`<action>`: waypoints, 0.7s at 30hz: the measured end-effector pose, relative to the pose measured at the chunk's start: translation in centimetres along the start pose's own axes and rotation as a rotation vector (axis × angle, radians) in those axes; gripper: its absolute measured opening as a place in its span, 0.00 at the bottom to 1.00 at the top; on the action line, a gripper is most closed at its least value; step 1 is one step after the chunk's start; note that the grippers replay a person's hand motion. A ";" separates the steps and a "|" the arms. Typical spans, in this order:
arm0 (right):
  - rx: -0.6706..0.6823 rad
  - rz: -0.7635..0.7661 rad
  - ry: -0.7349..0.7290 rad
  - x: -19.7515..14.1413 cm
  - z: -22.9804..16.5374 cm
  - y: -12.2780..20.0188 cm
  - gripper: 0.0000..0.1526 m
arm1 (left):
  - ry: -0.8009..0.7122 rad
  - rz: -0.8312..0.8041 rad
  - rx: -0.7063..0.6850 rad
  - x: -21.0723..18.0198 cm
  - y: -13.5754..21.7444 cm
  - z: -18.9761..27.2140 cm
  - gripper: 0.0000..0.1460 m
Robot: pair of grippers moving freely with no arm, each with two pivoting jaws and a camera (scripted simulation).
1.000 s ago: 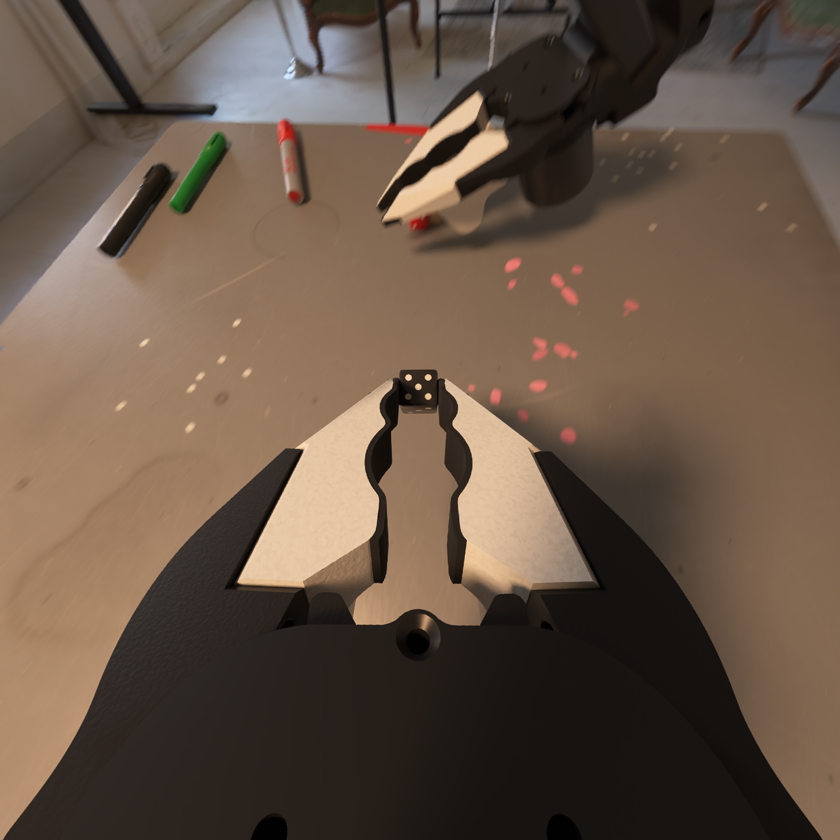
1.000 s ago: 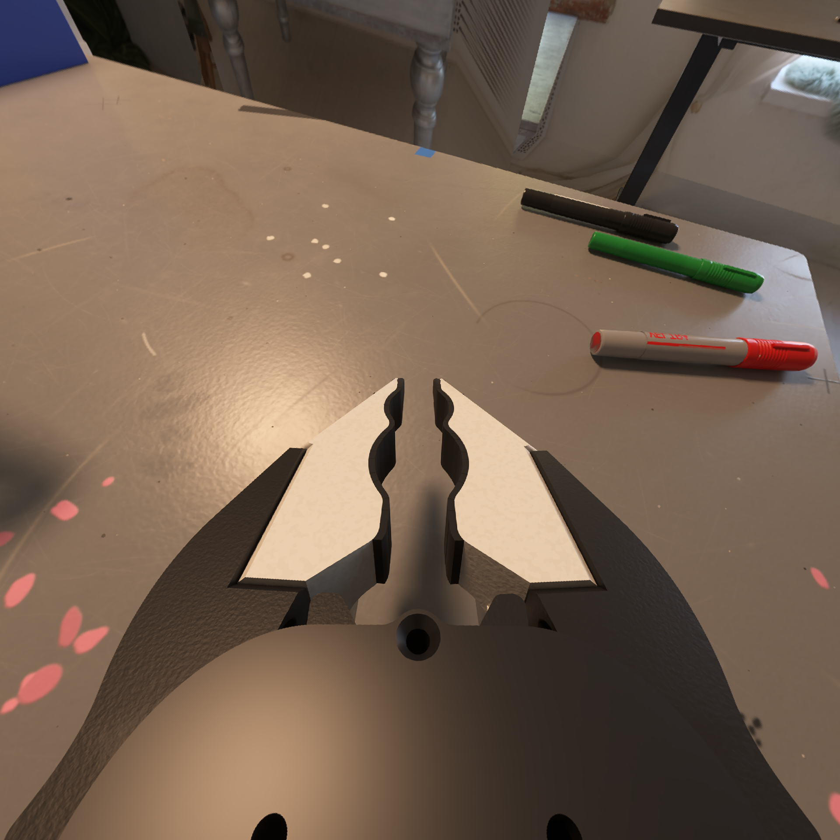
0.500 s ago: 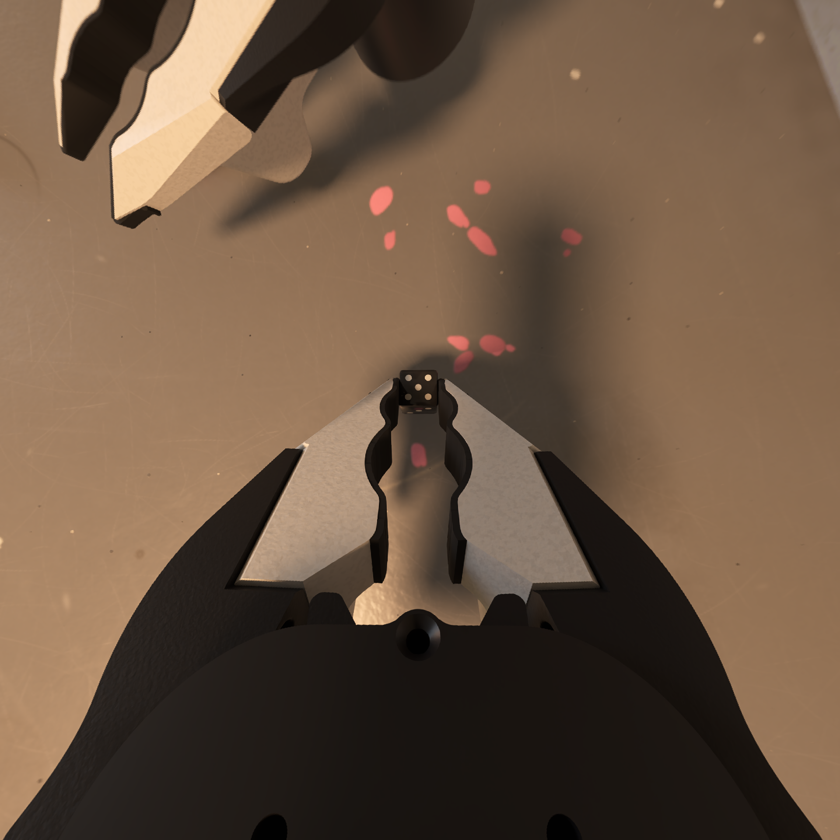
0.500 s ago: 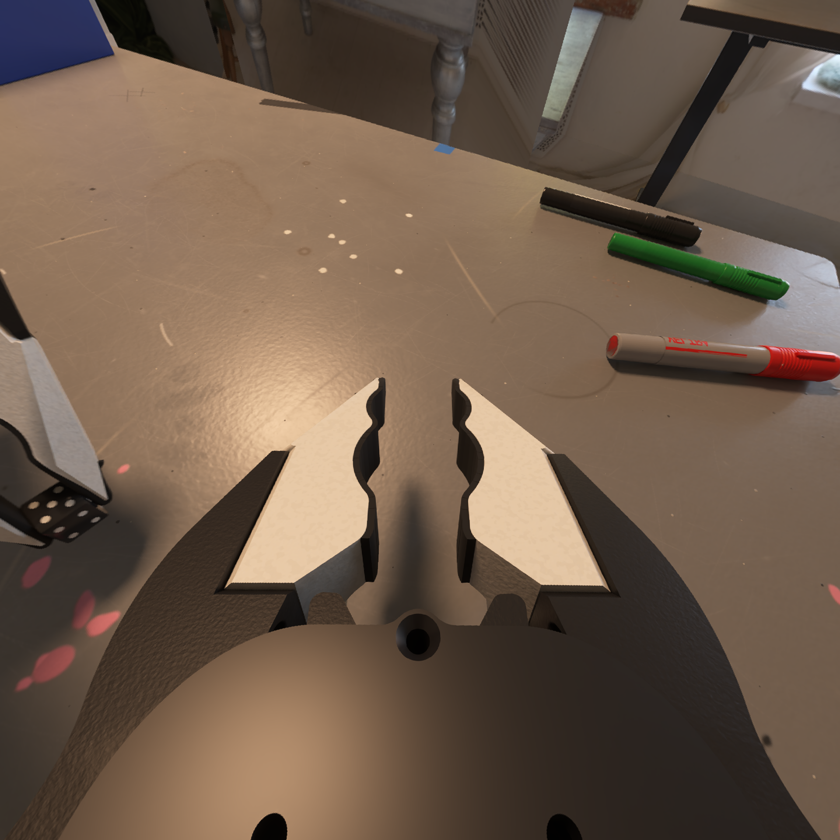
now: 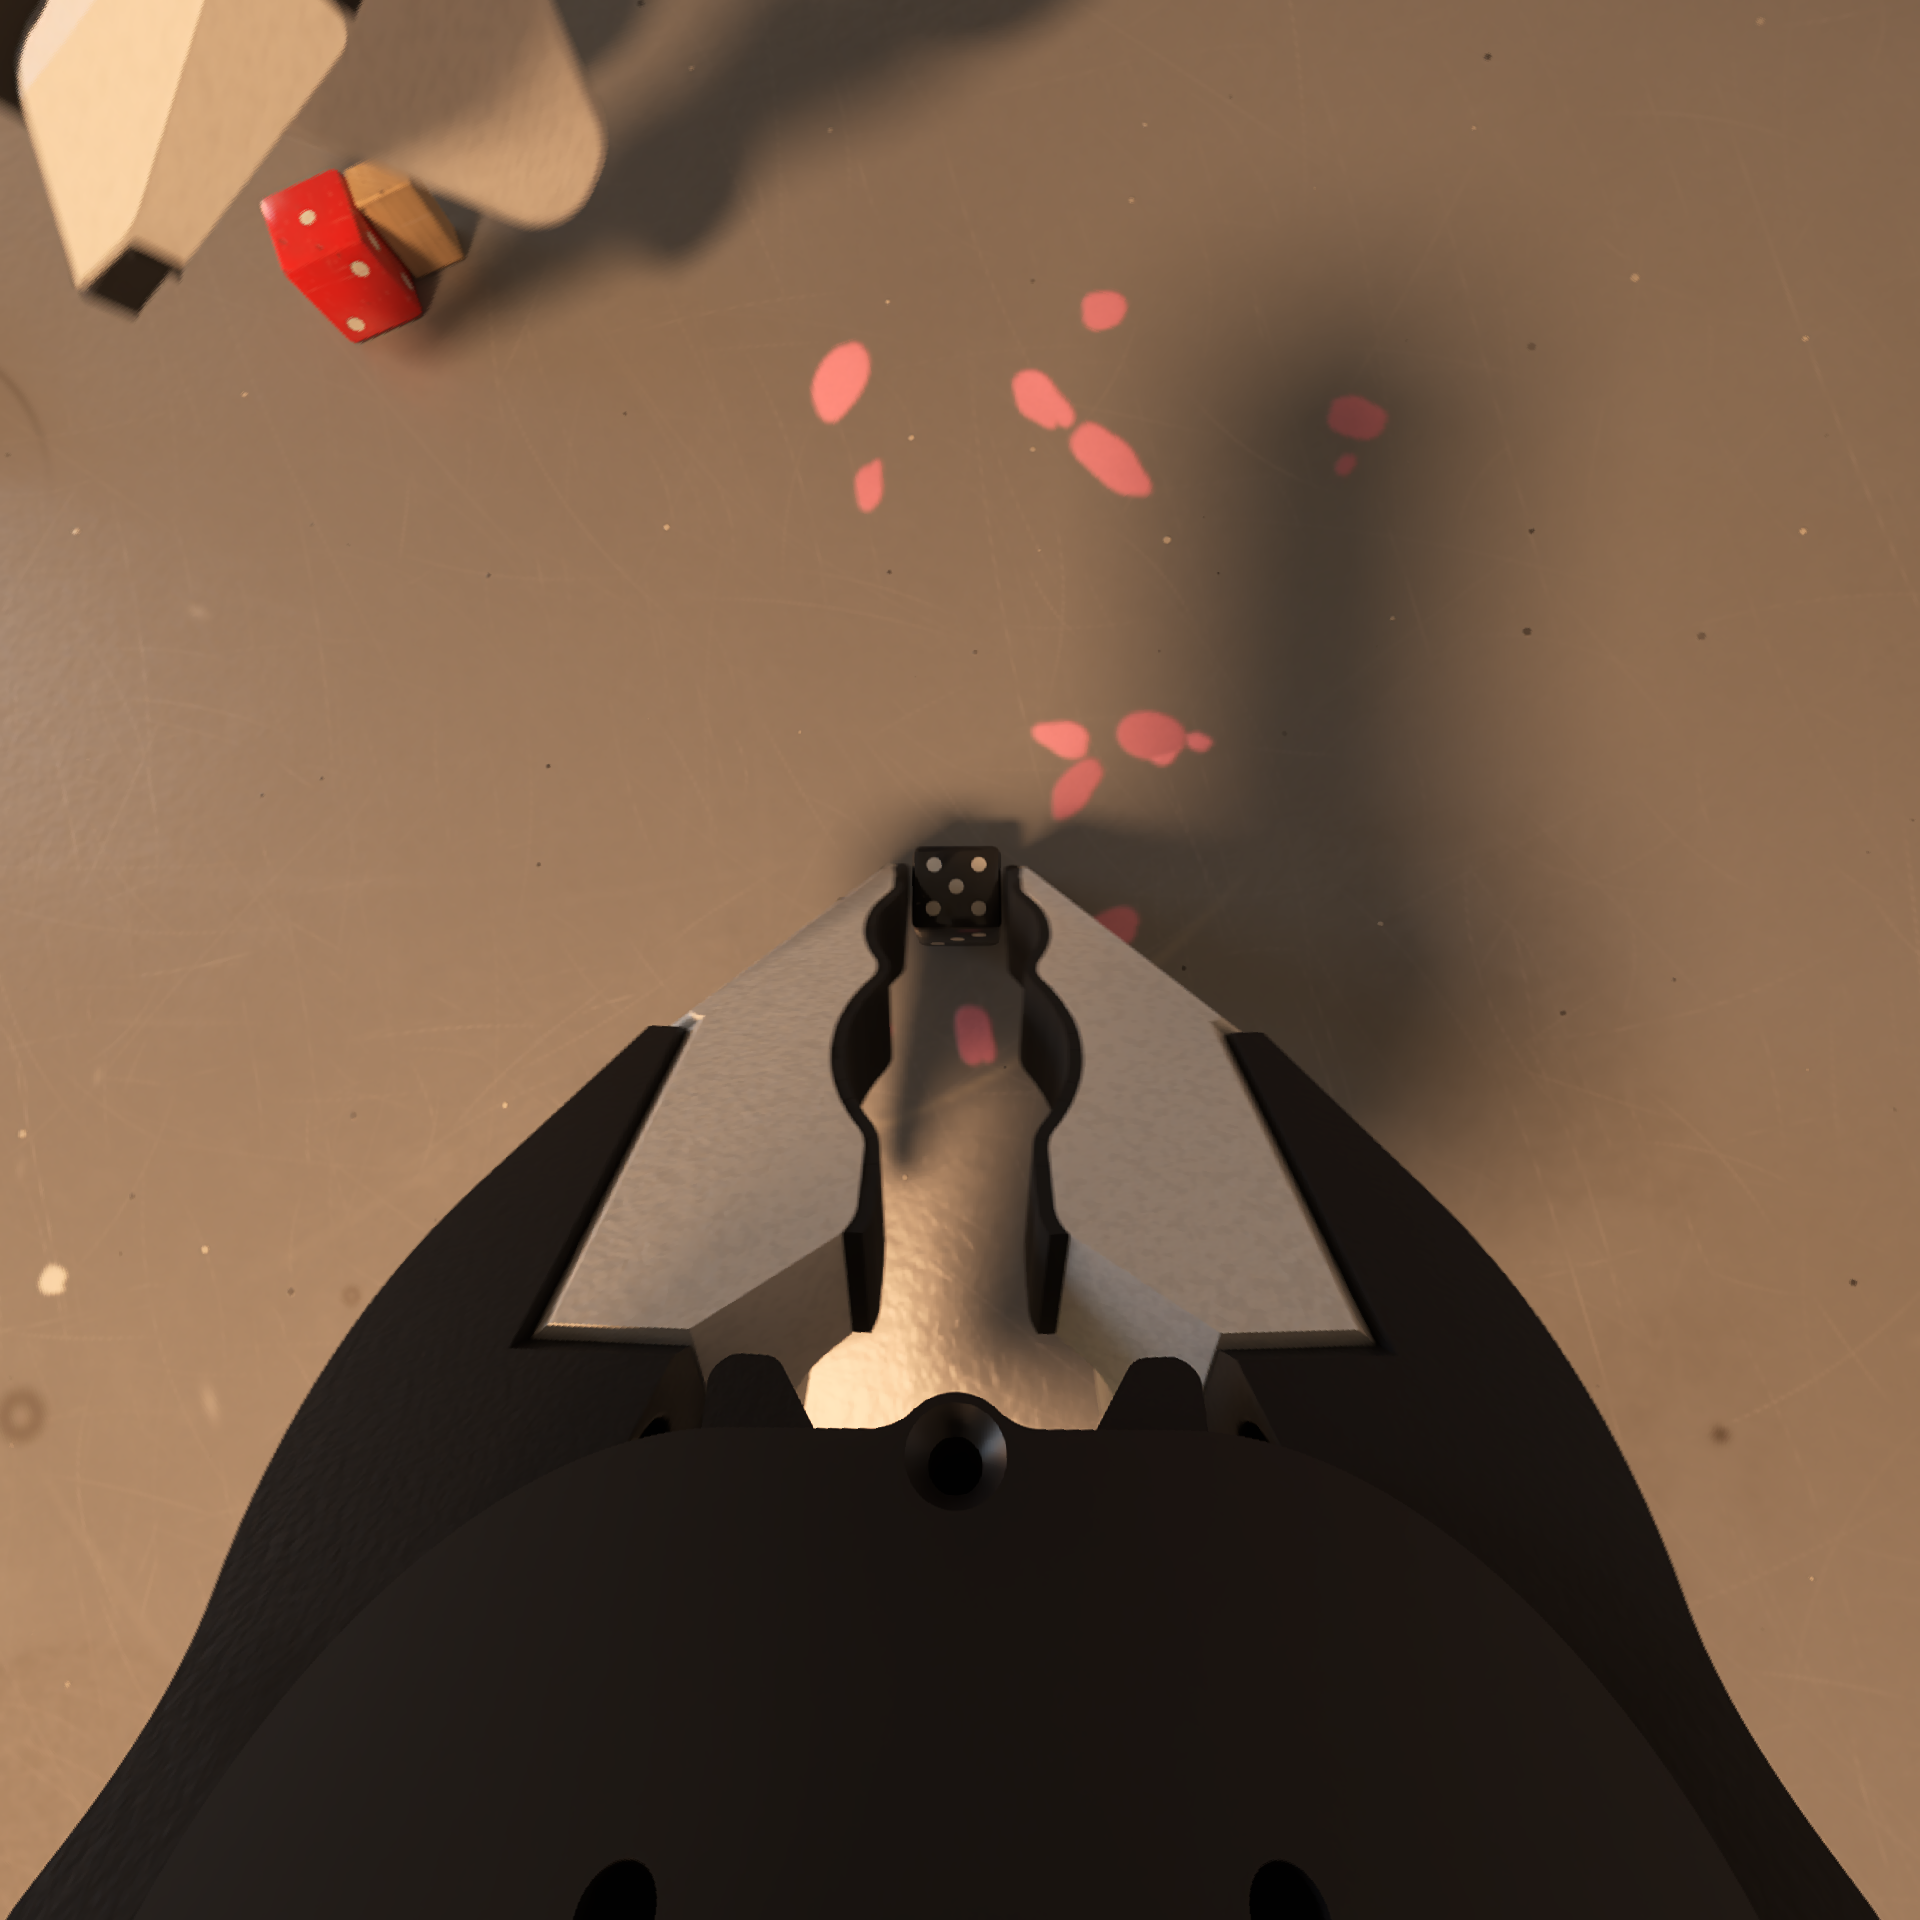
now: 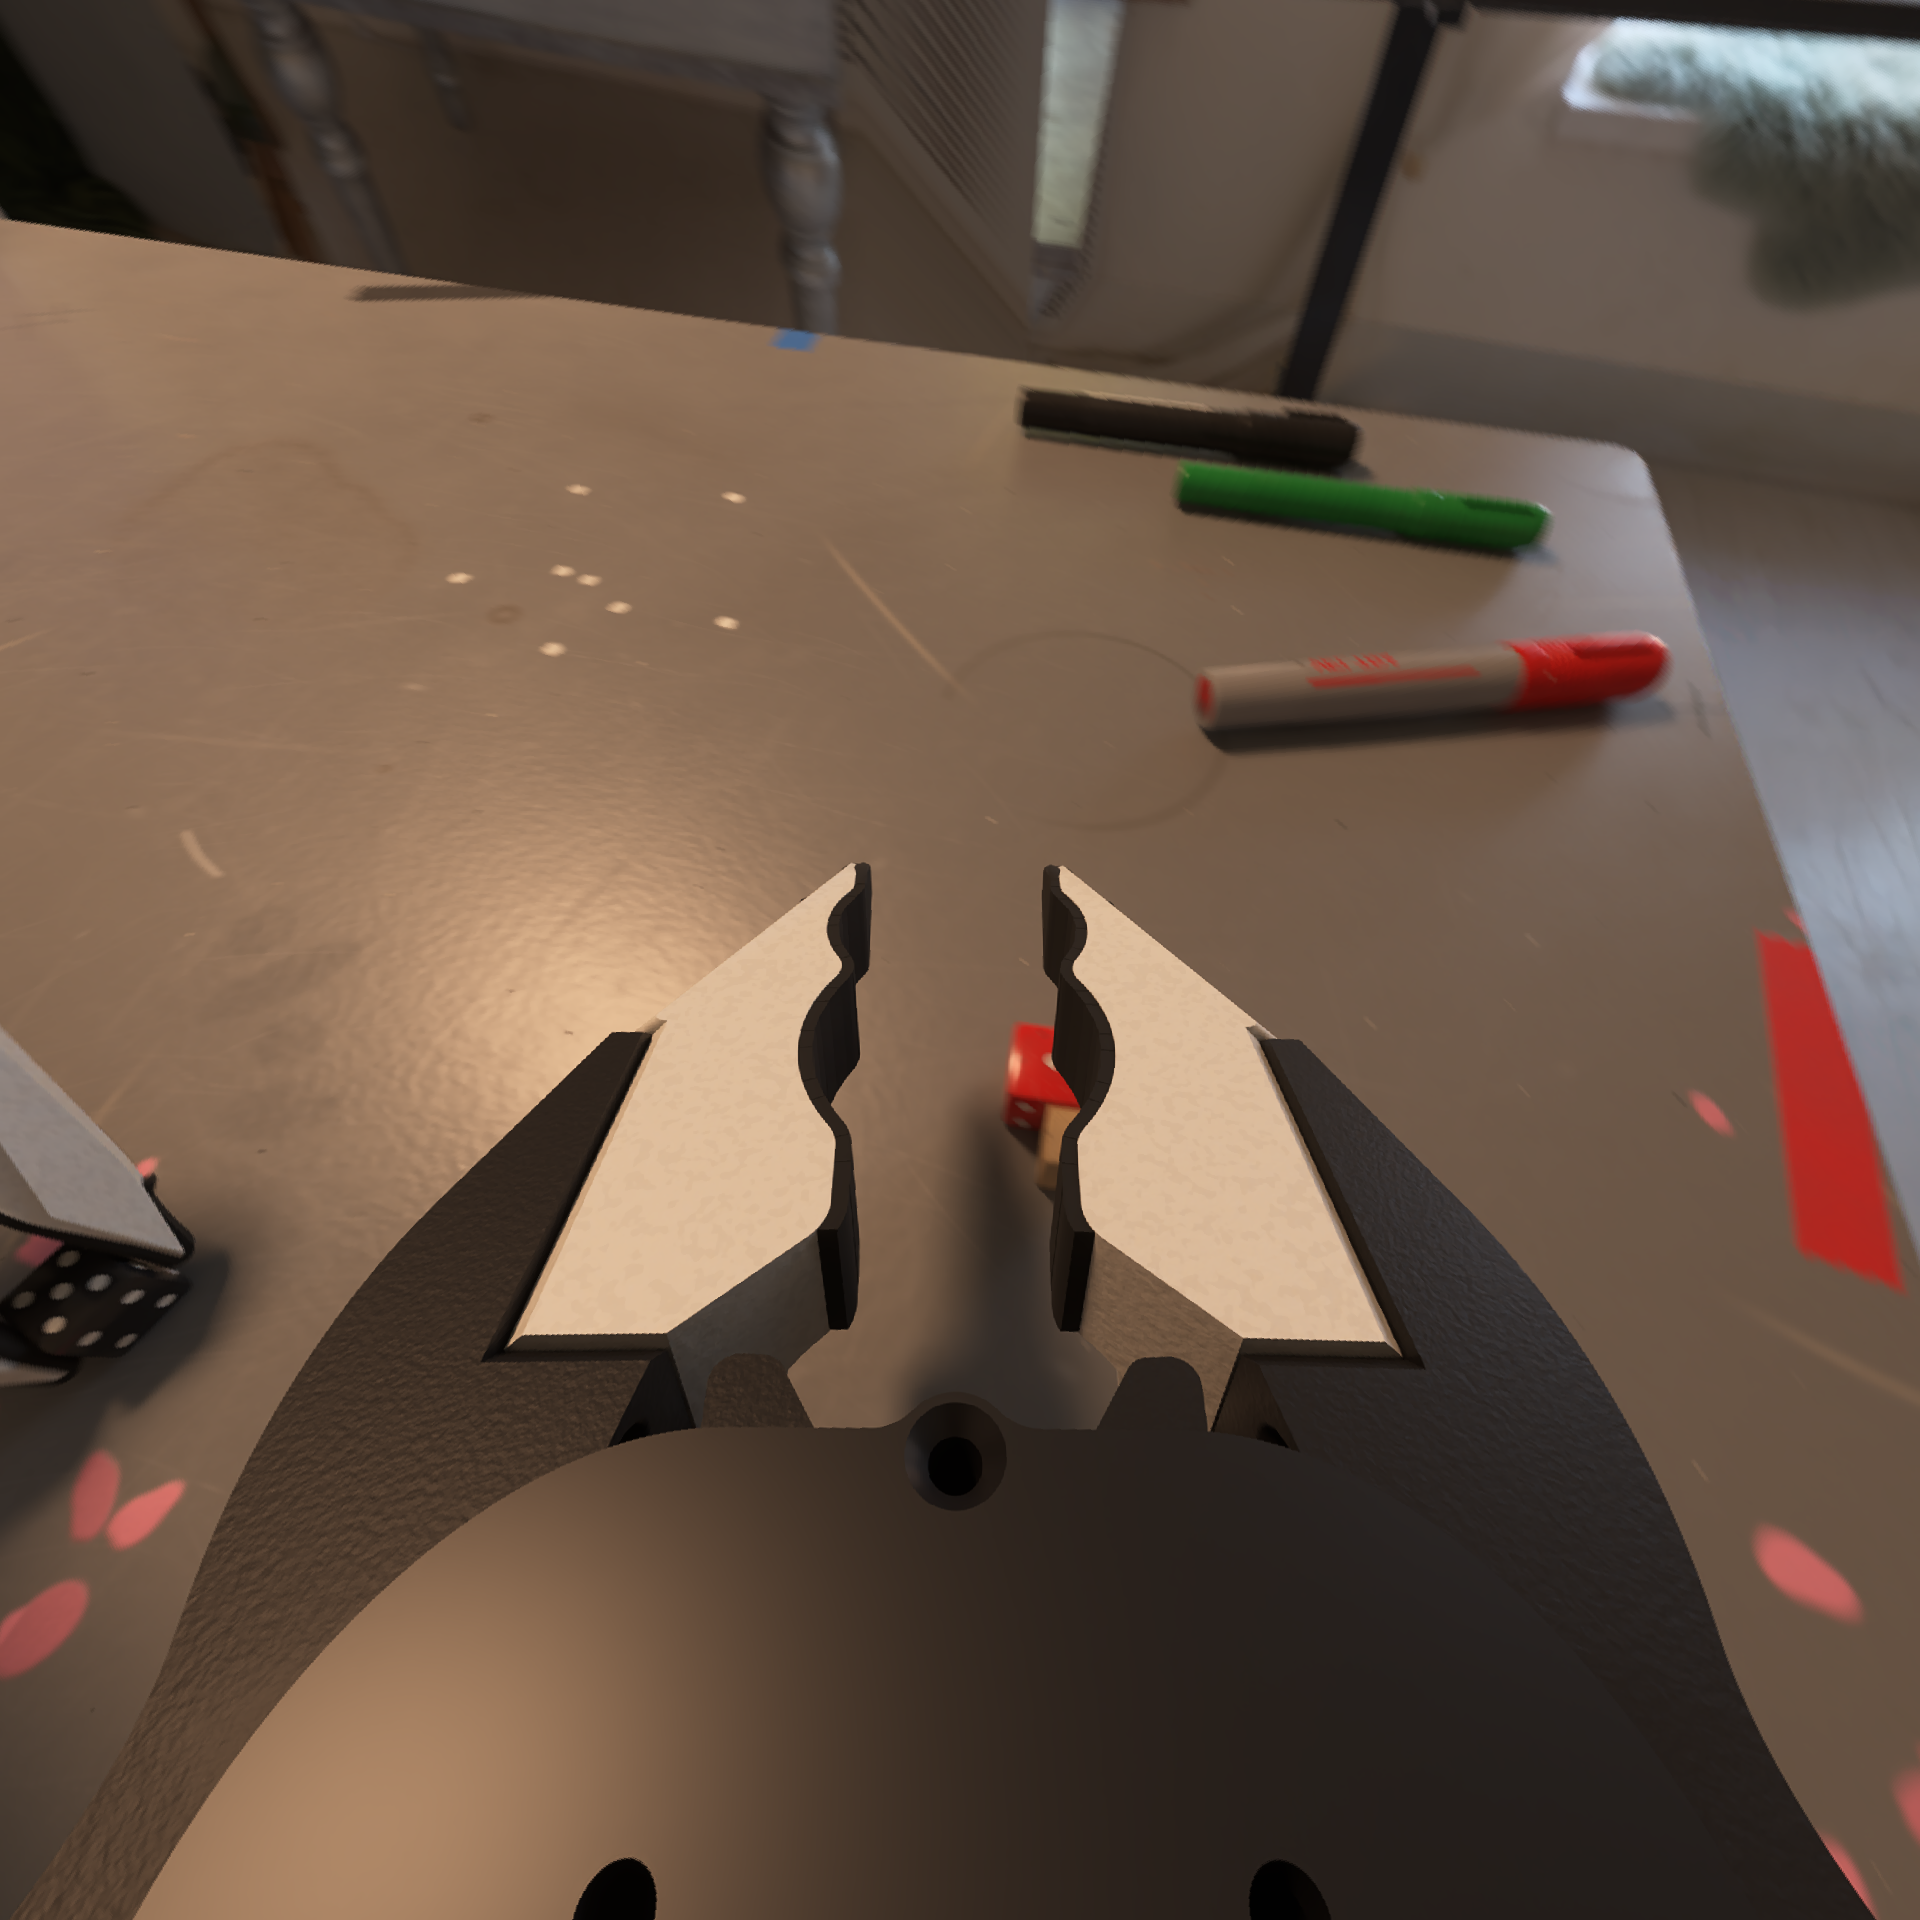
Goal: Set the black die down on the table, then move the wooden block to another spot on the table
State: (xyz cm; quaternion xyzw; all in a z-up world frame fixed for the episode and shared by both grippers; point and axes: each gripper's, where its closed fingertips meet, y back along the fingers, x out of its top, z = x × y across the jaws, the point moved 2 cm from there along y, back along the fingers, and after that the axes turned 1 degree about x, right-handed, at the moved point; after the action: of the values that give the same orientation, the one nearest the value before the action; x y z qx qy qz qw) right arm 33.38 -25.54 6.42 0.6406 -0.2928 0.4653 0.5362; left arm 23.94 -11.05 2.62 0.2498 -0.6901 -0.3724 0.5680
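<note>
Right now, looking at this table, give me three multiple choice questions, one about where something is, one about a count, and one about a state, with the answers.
1. Where is the wooden block?
A. Touching the red die
B. Beside the green marker
C. In the left tool

2. How many markers lie on the table?
A. Two
B. Three
C. Five

3. What state is the right tool in?
A. Shut on the block
B. Shut on nothing
C. Open, holding nothing

Answers:
1. A, the block sits against the red die in the left wrist view.
2. B, the black marker, the green one and the red-capped marker lie in a row.
3. C, bare table shows between its fingers, while the left tool grips the black die.
</note>
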 end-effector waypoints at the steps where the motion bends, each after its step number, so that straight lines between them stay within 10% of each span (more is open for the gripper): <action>1: -0.028 -0.018 -0.022 -0.3 0.7 0.4 0.22 | 0.007 0.004 0.008 -0.1 0.1 0.0 0.18; 8: -0.118 -0.137 -0.042 -2.9 1.8 2.0 0.23 | 0.123 0.153 0.042 1.1 2.6 -0.1 0.38; 21: -0.161 -0.317 -0.039 -5.0 2.2 1.1 0.10 | 0.575 0.430 0.371 -4.6 12.0 -0.6 0.36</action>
State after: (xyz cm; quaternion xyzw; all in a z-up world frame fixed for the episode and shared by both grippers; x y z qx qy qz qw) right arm 31.07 -28.53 2.30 0.6426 -0.2346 0.3374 0.6467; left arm 26.49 -0.46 9.43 0.2920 -0.5953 -0.0290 0.7480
